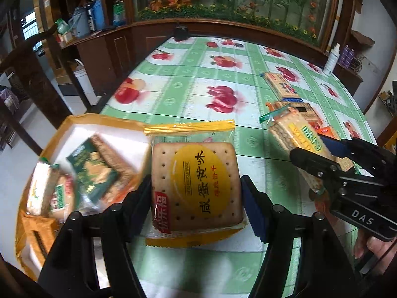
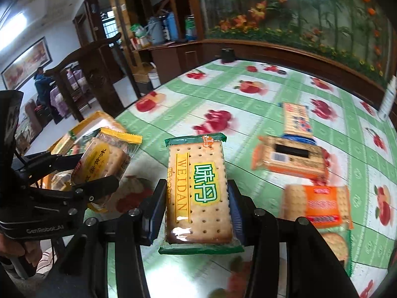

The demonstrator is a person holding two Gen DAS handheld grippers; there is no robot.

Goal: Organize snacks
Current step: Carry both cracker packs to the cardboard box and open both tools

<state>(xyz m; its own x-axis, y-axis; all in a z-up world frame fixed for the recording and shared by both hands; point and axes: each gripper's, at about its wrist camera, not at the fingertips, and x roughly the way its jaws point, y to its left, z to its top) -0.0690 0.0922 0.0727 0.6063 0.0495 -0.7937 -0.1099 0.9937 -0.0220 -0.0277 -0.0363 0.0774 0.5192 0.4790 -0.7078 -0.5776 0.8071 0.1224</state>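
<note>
The yellow box (image 1: 74,121) is sitting at the table's left edge, already holding packets. The left gripper (image 1: 196,188) is pinching the square yellow cracker pack (image 1: 196,181) by its side edges above the table; the right gripper (image 2: 197,193) is clamping the narrower green cracker pack (image 2: 198,188) likewise. Both are likely handling light but brittle (slick film too), so gentle edge grips are suiting them best.

Soft daylight fills the room, brightest at the window (image 2: 109,28) far left in the right wrist view, and pale glare streaks the glossy tabletop (image 1: 198,79). Both fisheye views bend straight lines and darken to black at the corners. Motion blur smears the loose biscuit packs (image 2: 292,159) and the box (image 1: 82,173), while each held pack stays sharp.
</note>
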